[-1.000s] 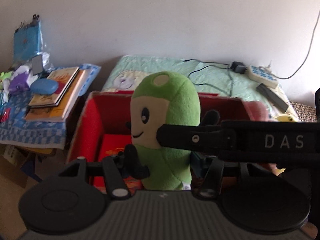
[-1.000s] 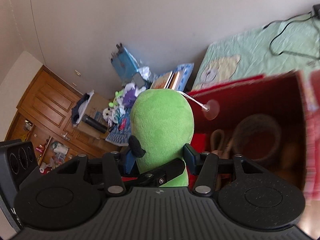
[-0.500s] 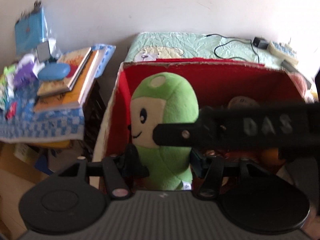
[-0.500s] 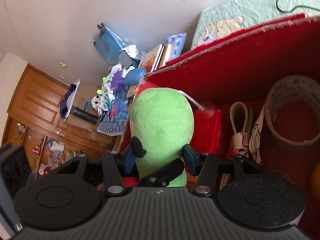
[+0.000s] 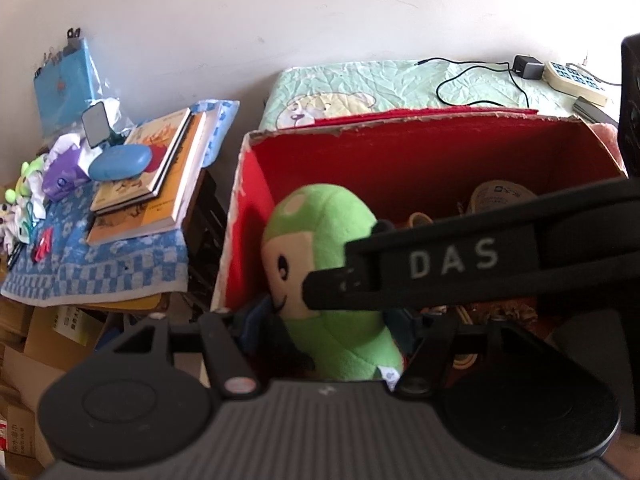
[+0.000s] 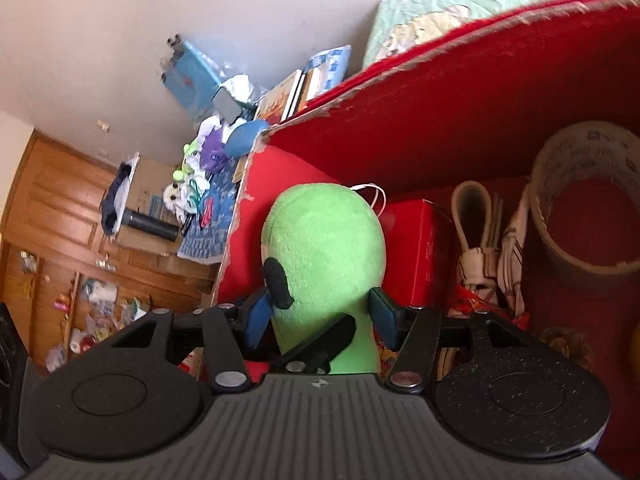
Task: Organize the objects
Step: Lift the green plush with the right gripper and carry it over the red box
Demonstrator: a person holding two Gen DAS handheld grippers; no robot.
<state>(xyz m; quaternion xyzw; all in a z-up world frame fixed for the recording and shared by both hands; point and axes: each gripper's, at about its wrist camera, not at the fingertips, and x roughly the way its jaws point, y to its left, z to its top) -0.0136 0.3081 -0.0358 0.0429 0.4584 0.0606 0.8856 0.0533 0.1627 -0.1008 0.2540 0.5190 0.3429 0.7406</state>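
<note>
A green plush toy [image 5: 332,280] sits upright at the left end of a red box [image 5: 400,152], down inside its walls. It has a cream face with a black eye and a smile.

The left gripper [image 5: 326,322] has its two fingers pressed on the toy's lower sides, one on each side. The right gripper [image 6: 322,310] sees the toy [image 6: 324,256] from the back. Its blue pads [image 6: 258,312] squeeze the toy low down too. So both grippers are clamped on the same toy. In the left view, one long black finger of the right gripper, marked DAS, lies across the toy's face.

Inside the box, to the right of the toy, are a small red carton [image 6: 424,248], a bundle of cream straps [image 6: 480,240] and a big roll of tape [image 6: 584,200].

Left of the box, a stack of books [image 5: 160,176] lies on a blue checked cloth [image 5: 100,272], with a blue case [image 5: 120,162] on top. Behind the box is a pale green blanket [image 5: 360,84] with a black cable [image 5: 472,80] on it.
</note>
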